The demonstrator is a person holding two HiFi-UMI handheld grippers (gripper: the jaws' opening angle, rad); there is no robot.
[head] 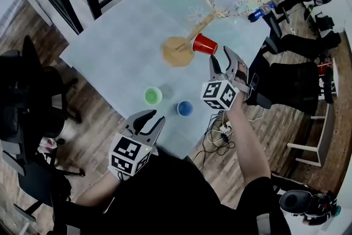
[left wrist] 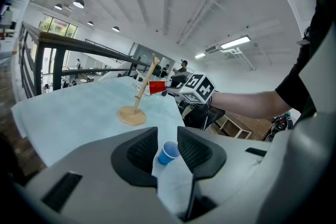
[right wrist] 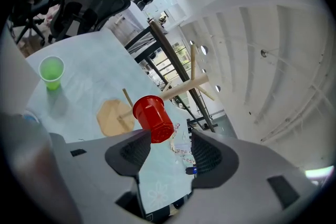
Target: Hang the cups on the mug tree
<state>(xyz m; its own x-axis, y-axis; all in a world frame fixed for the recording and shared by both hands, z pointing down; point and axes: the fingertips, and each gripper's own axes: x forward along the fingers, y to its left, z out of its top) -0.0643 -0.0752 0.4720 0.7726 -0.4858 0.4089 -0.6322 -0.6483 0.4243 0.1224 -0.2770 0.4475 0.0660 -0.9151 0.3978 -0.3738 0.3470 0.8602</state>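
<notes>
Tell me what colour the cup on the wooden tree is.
It is a red plastic cup, clearest in the right gripper view.

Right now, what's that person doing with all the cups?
A person holds a gripper in each hand and is hanging cups on a wooden mug tree. The red cup sits on one peg, and the right gripper is beside it, open and not squeezing it. The left gripper is open and empty, pointed toward the blue cup. The blue cup and green cup stand on the table, not yet hung.
</notes>
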